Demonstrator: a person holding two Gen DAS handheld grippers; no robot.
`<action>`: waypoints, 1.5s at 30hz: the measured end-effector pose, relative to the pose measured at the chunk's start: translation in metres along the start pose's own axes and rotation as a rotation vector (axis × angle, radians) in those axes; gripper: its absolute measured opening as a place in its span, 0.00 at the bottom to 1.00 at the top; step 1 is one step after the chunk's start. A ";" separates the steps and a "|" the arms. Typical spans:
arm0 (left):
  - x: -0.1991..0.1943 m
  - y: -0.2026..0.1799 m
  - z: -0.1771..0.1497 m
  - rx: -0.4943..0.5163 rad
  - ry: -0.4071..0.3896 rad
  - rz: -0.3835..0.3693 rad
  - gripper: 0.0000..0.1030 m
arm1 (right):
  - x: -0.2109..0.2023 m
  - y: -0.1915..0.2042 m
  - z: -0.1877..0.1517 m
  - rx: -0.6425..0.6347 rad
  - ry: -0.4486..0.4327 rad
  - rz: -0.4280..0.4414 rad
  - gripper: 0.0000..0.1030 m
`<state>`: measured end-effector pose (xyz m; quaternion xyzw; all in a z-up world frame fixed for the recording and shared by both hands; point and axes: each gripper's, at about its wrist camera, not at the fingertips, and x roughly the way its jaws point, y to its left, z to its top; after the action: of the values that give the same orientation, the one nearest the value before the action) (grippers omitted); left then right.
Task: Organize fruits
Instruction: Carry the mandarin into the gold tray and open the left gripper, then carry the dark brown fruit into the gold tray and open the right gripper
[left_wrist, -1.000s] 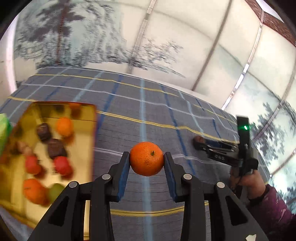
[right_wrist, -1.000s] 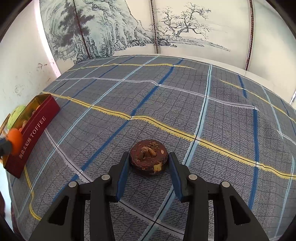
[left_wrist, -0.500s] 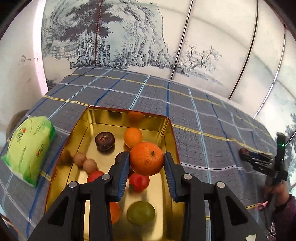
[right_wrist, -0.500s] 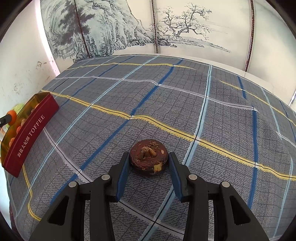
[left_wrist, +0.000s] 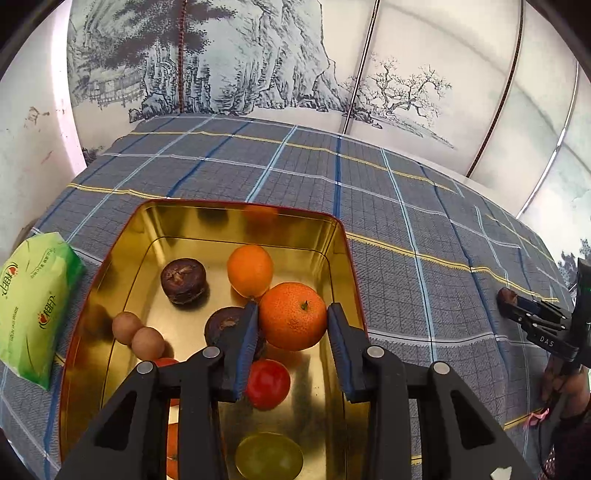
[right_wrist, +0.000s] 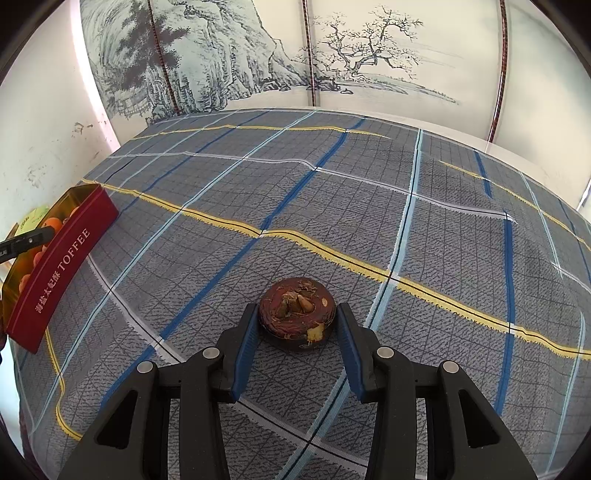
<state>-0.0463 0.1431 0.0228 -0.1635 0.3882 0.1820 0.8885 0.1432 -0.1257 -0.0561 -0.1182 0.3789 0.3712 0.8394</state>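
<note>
My left gripper (left_wrist: 291, 325) is shut on a tangerine (left_wrist: 292, 315) and holds it over the gold tin (left_wrist: 336, 236). In the tin lie another orange fruit (left_wrist: 250, 271), two dark brown fruits (left_wrist: 183, 280), two small tan fruits (left_wrist: 147, 342), a red fruit (left_wrist: 267, 384) and a green one (left_wrist: 269, 457). My right gripper (right_wrist: 295, 325) sits on the cloth with its pads around a dark brown fruit (right_wrist: 297, 312). The jaws touch or nearly touch its sides. The right gripper also shows in the left wrist view (left_wrist: 517, 306).
A green tissue pack (left_wrist: 31, 299) lies left of the tin. The tin's red side reads TOFFEE in the right wrist view (right_wrist: 55, 273). A grey plaid cloth (right_wrist: 369, 206) covers the table. Painted wall panels stand behind.
My left gripper has carried the tangerine from the open cloth leftward to above the tin and moved lower over it. The right gripper has stayed at the brown fruit.
</note>
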 end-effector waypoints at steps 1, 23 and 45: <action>0.000 -0.001 0.000 0.003 0.003 0.001 0.33 | 0.000 0.000 0.000 0.000 0.000 -0.001 0.42; -0.117 -0.025 -0.107 -0.179 -0.131 -0.049 0.99 | -0.017 0.023 -0.009 -0.007 -0.030 0.072 0.41; -0.180 -0.015 -0.127 -0.134 -0.308 0.109 0.99 | -0.016 0.236 0.056 -0.265 -0.024 0.516 0.41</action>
<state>-0.2336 0.0402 0.0785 -0.1713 0.2430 0.2785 0.9133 -0.0012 0.0576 0.0135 -0.1223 0.3348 0.6201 0.6989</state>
